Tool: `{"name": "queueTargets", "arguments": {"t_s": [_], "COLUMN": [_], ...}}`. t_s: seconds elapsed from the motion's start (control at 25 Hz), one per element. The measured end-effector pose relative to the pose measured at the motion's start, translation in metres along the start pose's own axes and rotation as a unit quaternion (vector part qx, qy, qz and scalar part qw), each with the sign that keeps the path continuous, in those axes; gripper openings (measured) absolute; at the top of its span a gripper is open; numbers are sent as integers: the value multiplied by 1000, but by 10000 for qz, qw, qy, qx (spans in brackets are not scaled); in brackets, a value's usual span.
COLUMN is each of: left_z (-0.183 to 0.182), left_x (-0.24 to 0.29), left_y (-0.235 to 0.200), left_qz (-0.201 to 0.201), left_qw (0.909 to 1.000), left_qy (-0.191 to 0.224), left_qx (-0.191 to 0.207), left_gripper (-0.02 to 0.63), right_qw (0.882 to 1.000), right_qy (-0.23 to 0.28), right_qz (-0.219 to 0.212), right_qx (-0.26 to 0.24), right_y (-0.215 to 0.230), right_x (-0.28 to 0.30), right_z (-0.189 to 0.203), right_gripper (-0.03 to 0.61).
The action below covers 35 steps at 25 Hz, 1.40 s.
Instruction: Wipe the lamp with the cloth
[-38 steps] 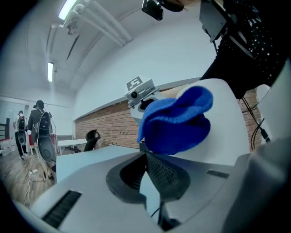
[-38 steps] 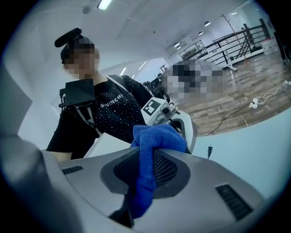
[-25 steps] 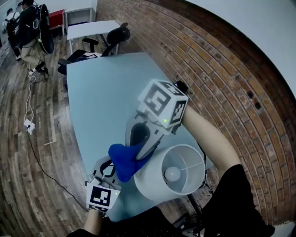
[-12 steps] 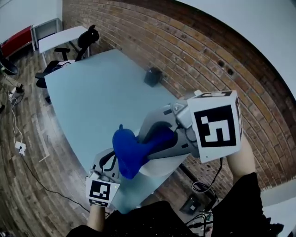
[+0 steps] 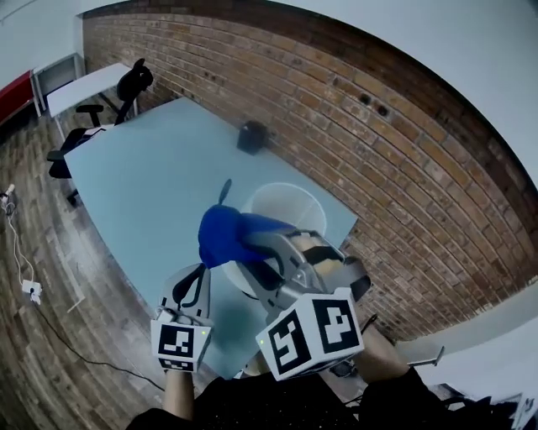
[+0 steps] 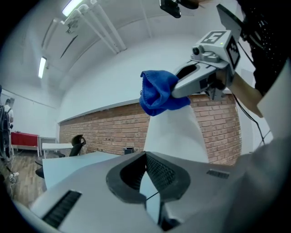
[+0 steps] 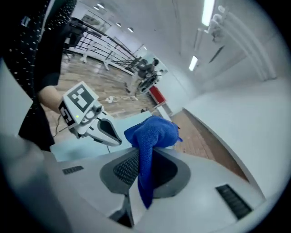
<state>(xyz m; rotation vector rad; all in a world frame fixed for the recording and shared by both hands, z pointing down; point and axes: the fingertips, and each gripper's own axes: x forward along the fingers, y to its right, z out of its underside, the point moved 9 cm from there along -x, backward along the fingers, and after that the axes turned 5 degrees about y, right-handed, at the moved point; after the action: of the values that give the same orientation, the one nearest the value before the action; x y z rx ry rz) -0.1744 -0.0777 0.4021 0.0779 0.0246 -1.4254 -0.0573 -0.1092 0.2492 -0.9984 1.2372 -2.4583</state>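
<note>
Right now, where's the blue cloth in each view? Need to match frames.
Head view: blue cloth at centre, in the right gripper's fingers, at the left edge of the white lamp shade.
Left gripper view: cloth upper centre, atop the shade.
Right gripper view: cloth at centre, pinched between the fingers.
Shared landmark: the pale blue table.

Brick wall (image 5: pixel 353 126), table (image 5: pixel 143 185), office chair (image 5: pixel 133 81)

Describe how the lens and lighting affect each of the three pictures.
Head view: the fisheye lens bends the brick wall into an arc. Left gripper view: dark rounded corners, bright ceiling lights. Right gripper view: the cloth is sharp; a strip light overhead glares white.
</note>
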Motion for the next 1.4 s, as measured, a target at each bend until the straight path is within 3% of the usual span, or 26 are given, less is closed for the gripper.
{"name": "queueTargets", "arguments": {"t_s": [0.16,0.32,0.44,0.68,0.8,0.88,0.96,1.08,1.2,1.4], "left_z": [2,6,13,32,40,46,51,55,56,65], "left_x": [-9,-14,-21,-39,-42,-42,-41,-40,-38,-32], "left_y": [2,1,1,-8,-7,-6,-4,1,7,10], "left_qz": [-50,-97,-119,-321,-281,-251,-231,-195,-182,-237], "left_qw": [10000,9999,9998,9986,9983,9981,9977,9972,9971,9959], "left_qy": [20,-10,-119,-408,-494,-556,-635,-729,-732,-863], "left_qx": [-25,29,96,86,116,110,77,8,-48,-98], "left_gripper": [8,9,9,9,8,9,9,9,9,8], "right_qw": [9929,9845,9806,9777,9608,9497,9488,9546,9485,9385], "right_qy": [-416,-491,-630,-652,-184,-49,-235,-581,-645,-711], "right_qz": [922,1231,1386,495,181,403,905,1832,2616,3103], "right_qx": [629,1147,1237,1933,2760,3104,3016,2275,1663,1338], "right_y": [-39,-74,-104,-172,-198,-213,-224,-225,-211,-186], "right_x": [8,20,34,71,75,77,83,96,110,139], "right_z": [9,17,25,48,65,84,107,133,145,153], "right_gripper": [61,61,61,61,61,61,61,61,61,61]}}
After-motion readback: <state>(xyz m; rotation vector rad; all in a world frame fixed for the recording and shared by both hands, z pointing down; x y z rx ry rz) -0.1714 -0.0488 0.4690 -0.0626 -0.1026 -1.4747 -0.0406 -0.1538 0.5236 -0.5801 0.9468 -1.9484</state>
